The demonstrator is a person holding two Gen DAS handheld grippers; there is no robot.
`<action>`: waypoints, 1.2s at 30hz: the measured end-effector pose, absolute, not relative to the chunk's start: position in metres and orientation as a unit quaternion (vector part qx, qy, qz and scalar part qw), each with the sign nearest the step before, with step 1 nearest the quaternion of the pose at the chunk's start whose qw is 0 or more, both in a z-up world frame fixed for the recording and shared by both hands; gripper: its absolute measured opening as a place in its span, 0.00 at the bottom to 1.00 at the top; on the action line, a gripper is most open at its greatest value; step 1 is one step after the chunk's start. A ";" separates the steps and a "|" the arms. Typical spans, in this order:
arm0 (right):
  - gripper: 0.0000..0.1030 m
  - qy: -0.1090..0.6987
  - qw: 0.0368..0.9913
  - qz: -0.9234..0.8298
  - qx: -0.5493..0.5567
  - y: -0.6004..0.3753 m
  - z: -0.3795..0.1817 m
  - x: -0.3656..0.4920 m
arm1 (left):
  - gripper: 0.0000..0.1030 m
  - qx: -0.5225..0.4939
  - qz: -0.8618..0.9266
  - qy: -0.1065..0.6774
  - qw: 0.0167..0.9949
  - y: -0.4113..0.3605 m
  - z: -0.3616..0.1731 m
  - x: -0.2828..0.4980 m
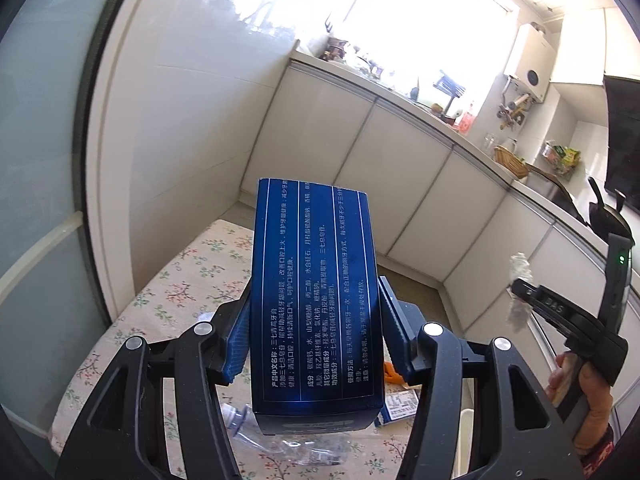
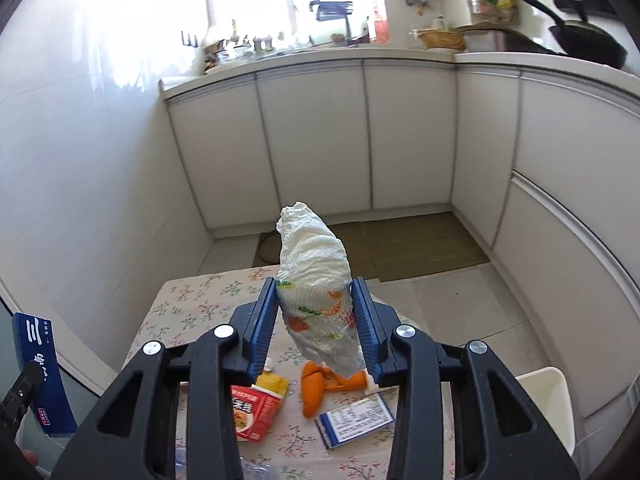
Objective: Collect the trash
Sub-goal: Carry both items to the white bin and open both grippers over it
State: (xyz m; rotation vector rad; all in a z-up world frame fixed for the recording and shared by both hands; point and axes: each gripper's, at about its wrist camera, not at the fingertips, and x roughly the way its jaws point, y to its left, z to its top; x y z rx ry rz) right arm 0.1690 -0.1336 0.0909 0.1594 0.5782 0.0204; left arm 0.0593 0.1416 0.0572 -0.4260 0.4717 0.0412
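Observation:
My left gripper (image 1: pixel 316 320) is shut on a long dark blue carton (image 1: pixel 316 296) printed with white text, held up above the floral table (image 1: pixel 176 300). The same blue carton (image 2: pixel 42 372) shows at the left edge of the right wrist view. My right gripper (image 2: pixel 316 320) is shut on a crumpled white paper towel (image 2: pixel 316 280) with coloured print, lifted well above the table (image 2: pixel 192 304). That right gripper (image 1: pixel 520 292), held by a hand, appears at the right of the left wrist view with the paper towel (image 1: pixel 520 268).
On the table lie orange peel (image 2: pixel 312 392), a red-and-white packet (image 2: pixel 252 412), a blue-edged white packet (image 2: pixel 356 420) and a crushed clear plastic bottle (image 1: pixel 280 444). A white bin (image 2: pixel 548 404) stands to the table's right. White cabinets (image 2: pixel 312 140) and a cluttered counter line the room.

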 end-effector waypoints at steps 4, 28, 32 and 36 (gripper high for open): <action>0.37 0.263 0.960 -0.051 0.082 -0.177 0.086 0.146 | 0.52 -0.197 0.004 0.230 0.953 0.123 0.055 0.060; 0.52 0.288 0.908 -0.276 0.126 -0.350 -0.008 0.048 | 0.52 -0.117 -0.115 0.274 0.948 -0.030 0.015 0.082; 0.73 0.274 0.908 -0.281 0.146 -0.367 -0.002 0.031 | 0.52 -0.103 -0.157 0.286 0.940 -0.071 0.008 0.083; 0.85 0.239 0.906 -0.301 0.176 -0.390 0.012 0.013 | 0.52 -0.084 -0.199 0.290 0.932 -0.110 0.005 0.079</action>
